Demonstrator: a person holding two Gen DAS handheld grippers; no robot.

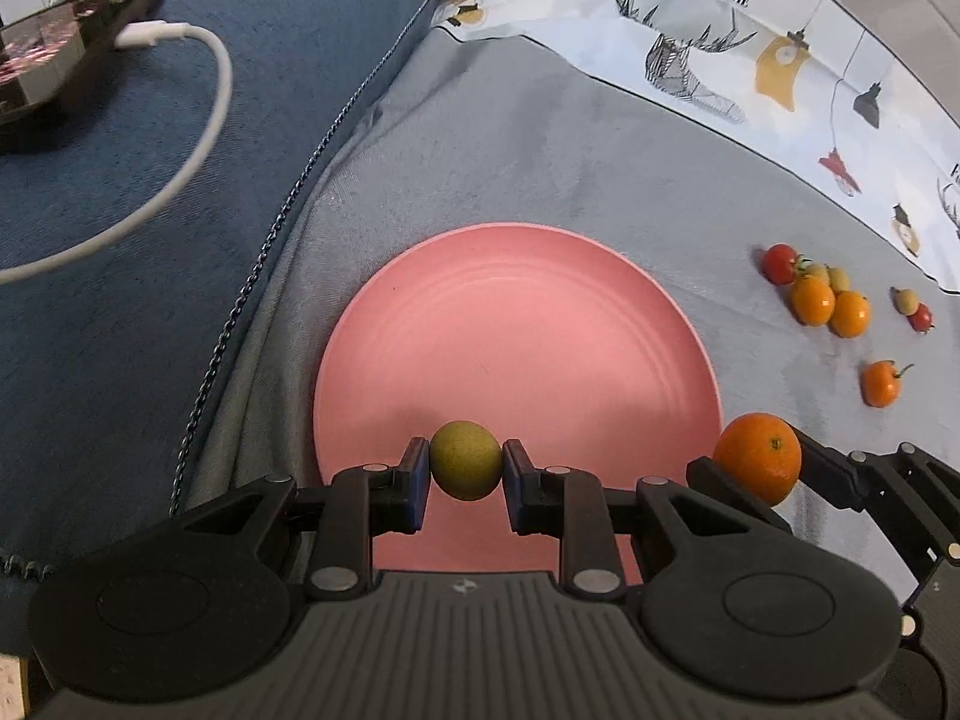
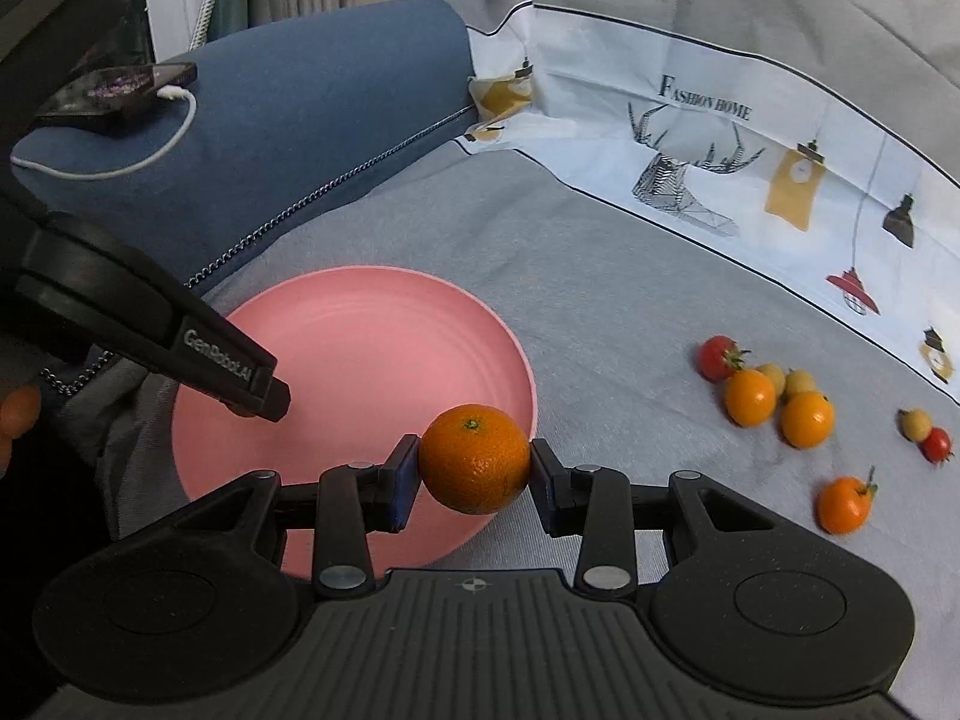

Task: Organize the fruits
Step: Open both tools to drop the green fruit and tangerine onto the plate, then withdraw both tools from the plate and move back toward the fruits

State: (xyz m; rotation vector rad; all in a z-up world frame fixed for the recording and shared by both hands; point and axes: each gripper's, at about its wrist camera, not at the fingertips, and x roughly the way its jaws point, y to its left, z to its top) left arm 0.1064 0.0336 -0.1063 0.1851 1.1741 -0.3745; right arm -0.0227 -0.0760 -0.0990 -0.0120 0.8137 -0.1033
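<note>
My left gripper is shut on a small yellow-green fruit, held above the near part of the bare pink plate. My right gripper is shut on an orange tangerine over the plate's right rim. In the left wrist view the tangerine shows to the right of the plate. The left gripper's finger reaches over the plate from the left. Loose fruit lies on the grey cloth to the right: a red tomato, two orange fruits, small yellow ones and a stemmed orange fruit.
A blue cushion lies left of the plate, with a phone and white charging cable on it. A white printed cloth borders the grey surface at the back right. A dark chain-like trim runs along the cushion's edge.
</note>
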